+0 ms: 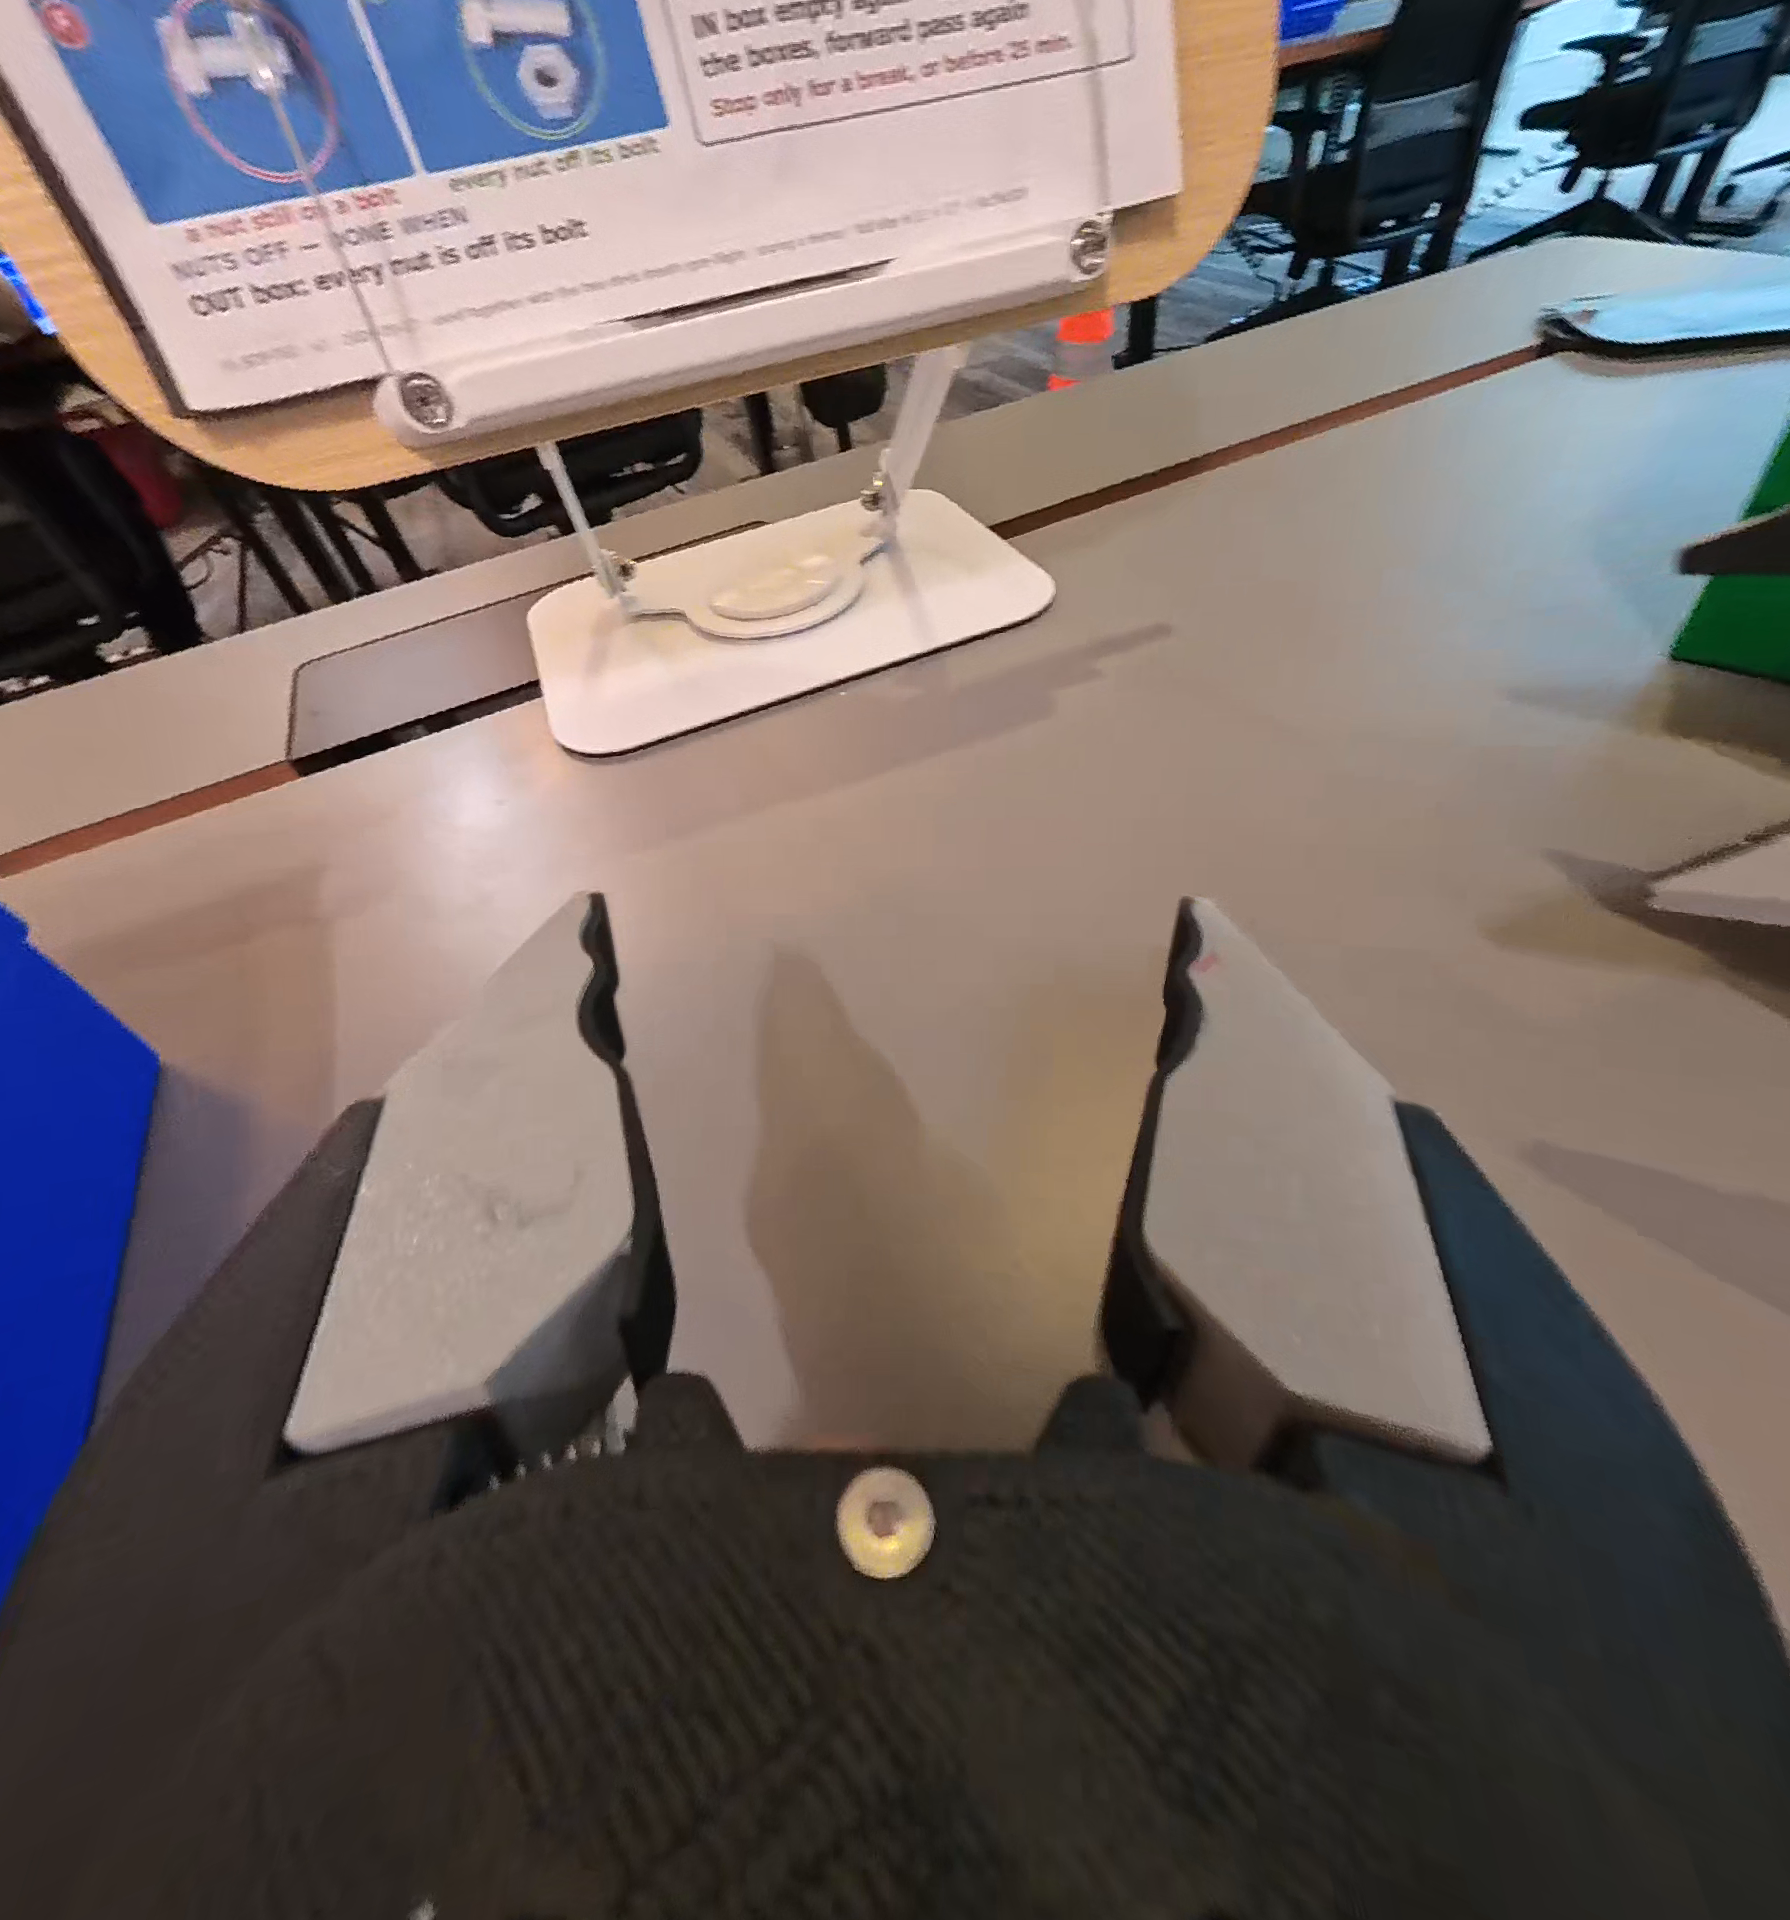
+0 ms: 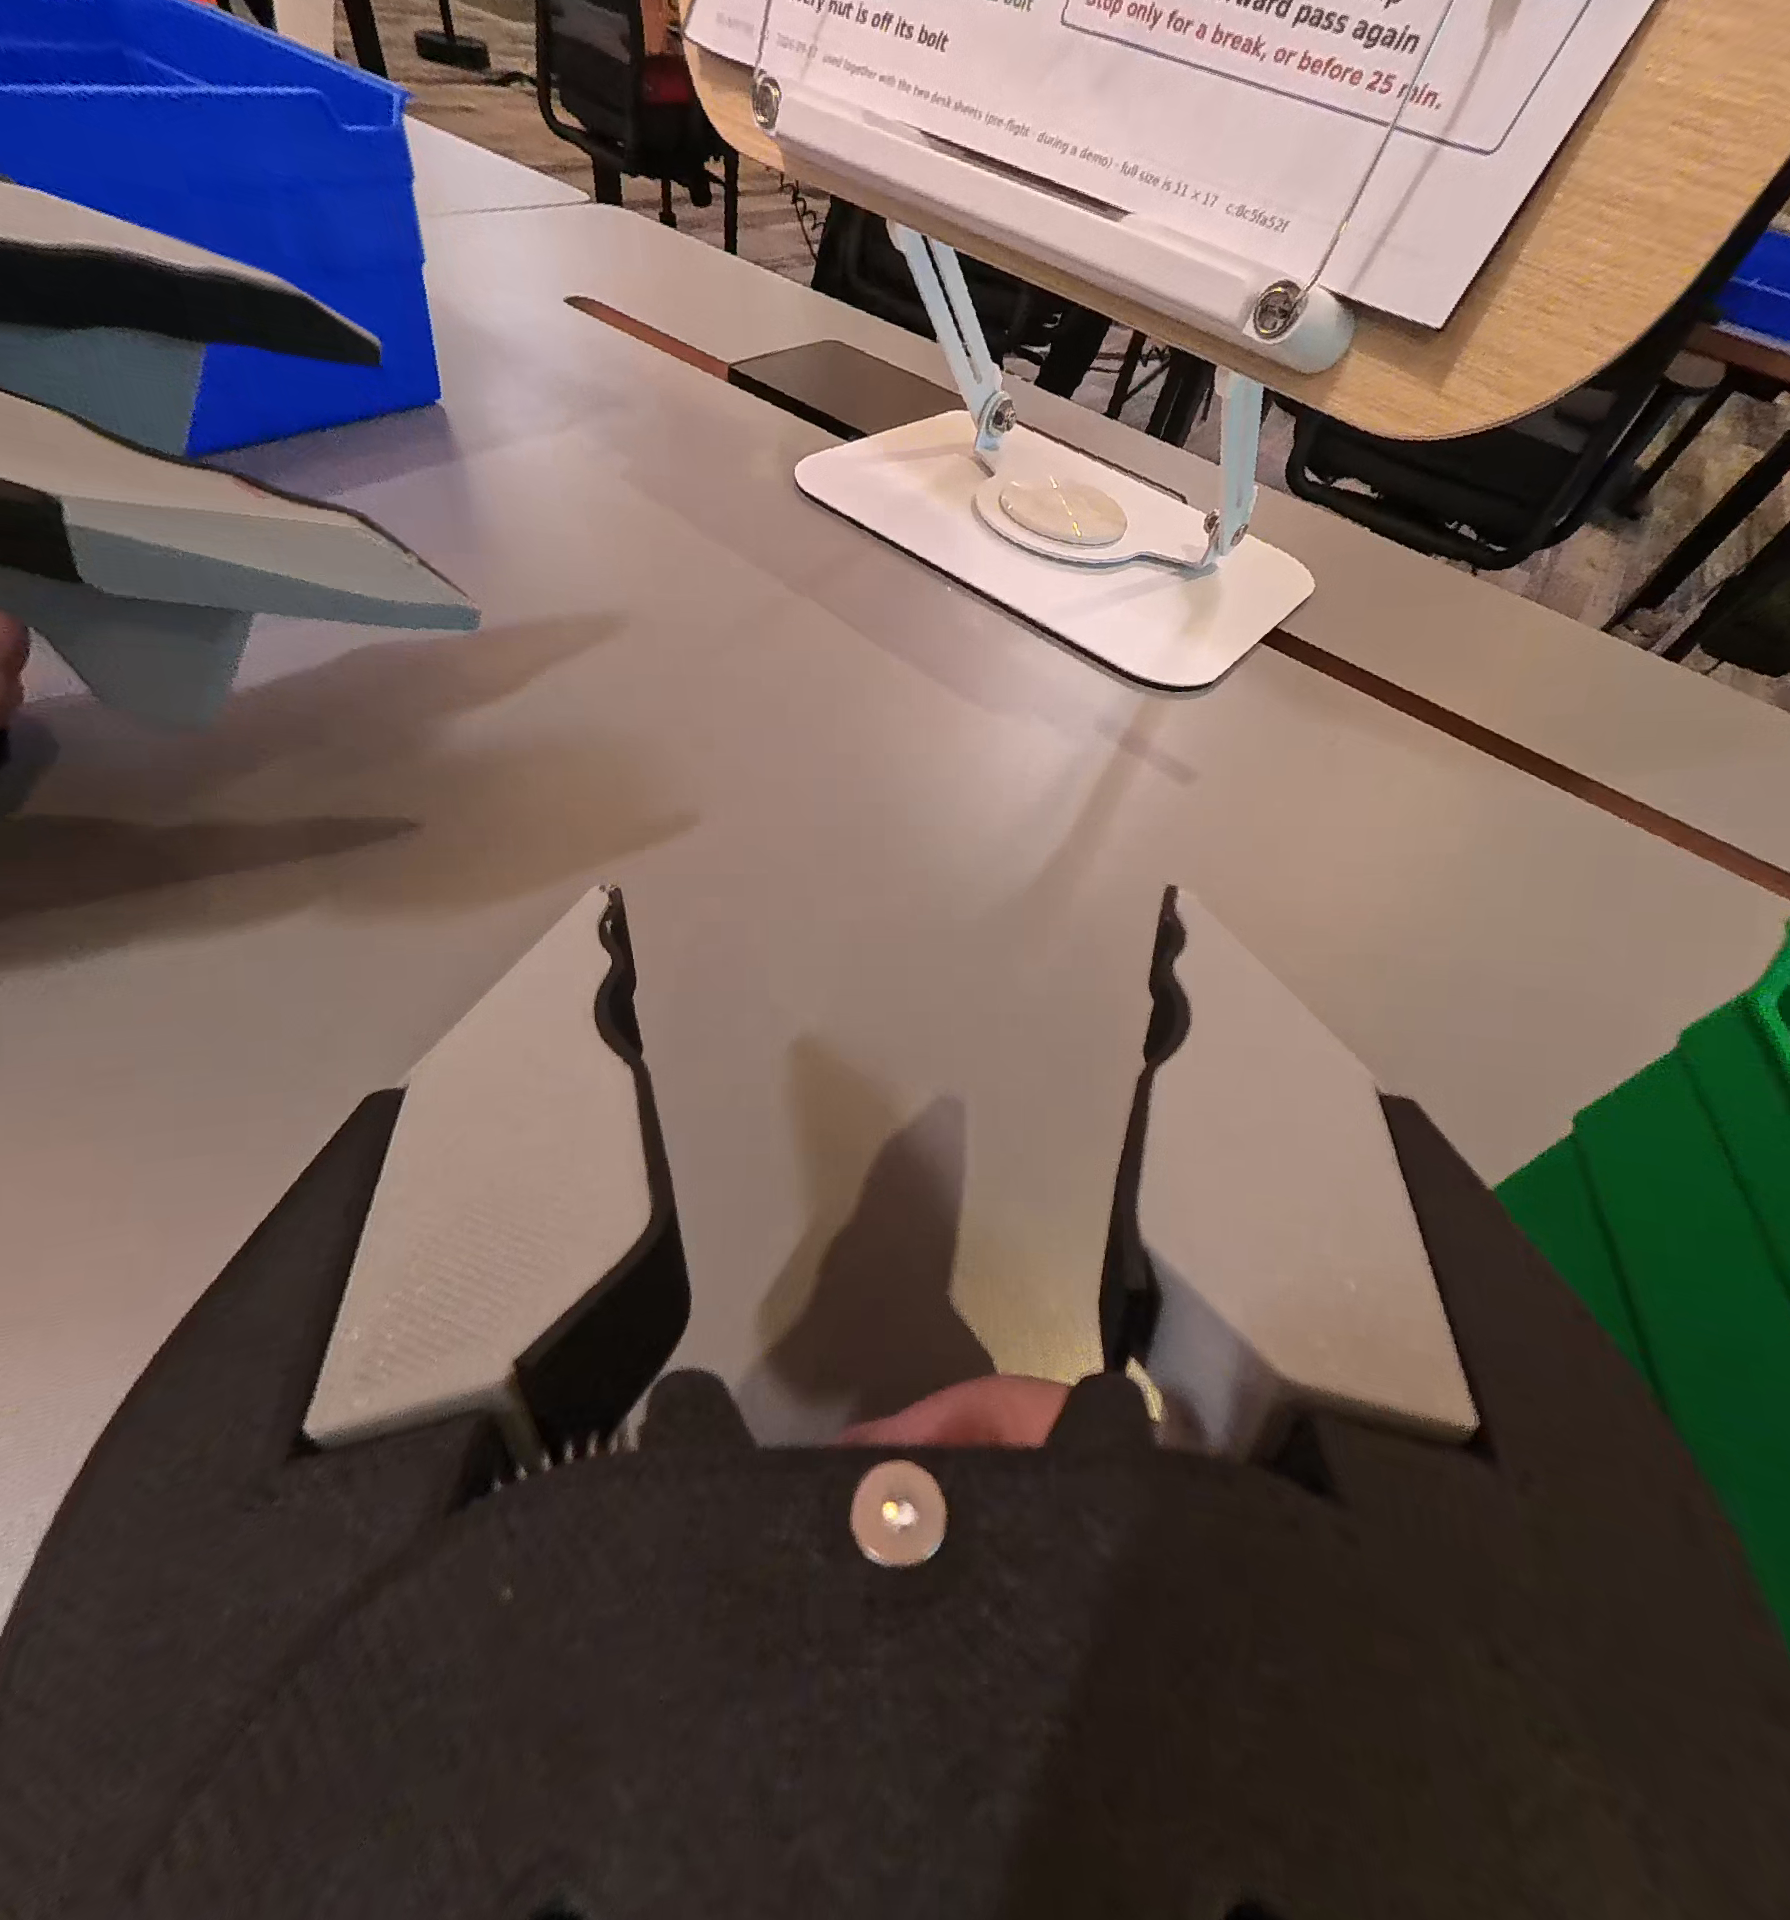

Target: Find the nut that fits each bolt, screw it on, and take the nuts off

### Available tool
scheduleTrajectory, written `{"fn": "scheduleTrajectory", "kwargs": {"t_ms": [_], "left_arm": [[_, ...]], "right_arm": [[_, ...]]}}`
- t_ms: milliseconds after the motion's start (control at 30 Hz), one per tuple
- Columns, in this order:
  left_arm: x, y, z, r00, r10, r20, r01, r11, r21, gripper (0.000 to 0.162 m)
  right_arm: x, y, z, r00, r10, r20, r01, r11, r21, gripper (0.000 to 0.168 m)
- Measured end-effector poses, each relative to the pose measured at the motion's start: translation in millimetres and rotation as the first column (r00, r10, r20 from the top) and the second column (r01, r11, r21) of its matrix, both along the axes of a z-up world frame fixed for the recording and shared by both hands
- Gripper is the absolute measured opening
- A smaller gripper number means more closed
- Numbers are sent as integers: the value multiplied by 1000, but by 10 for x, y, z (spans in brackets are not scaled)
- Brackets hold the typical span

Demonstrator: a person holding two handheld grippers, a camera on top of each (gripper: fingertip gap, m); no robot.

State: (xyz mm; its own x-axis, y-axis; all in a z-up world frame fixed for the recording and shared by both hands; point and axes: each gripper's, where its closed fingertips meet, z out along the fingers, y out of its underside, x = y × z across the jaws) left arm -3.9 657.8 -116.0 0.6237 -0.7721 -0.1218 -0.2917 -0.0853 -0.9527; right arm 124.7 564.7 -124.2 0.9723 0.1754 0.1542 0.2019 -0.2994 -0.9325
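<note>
The grey surface [image 2: 870,831] carries a white stand base [image 2: 1057,561] straight ahead of the right claw [image 2: 889,904], a blue bin [image 2: 247,208] far to its left and a green bin [image 2: 1701,1247] just beside its right.

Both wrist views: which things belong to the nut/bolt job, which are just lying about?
Job:
left gripper, open, empty
right gripper, open, empty
blue bin
green bin
No nuts or bolts visible.

Bystanders:
instruction sheet on white stand
office chairs
</note>
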Motion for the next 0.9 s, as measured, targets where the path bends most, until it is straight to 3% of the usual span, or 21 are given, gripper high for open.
{"fn": "scheduleTrajectory", "kwargs": {"t_ms": [300,467,533,900], "left_arm": [[-168,257,135,977,203,67,-208,976,65,107],[-51,481,221,956,282,84,-291,946,143,107],[-11,566,238,944,320,78,-329,929,170,106],[139,556,237,960,276,54,-281,938,203,104]], "right_arm": [[99,46,110,991,-83,-105,89,995,54,97],[557,342,162,916,-377,-136,390,917,88,103],[641,396,188,890,-433,-144,448,888,103,103],[393,490,252,923,-384,11,376,909,180,120]]}}
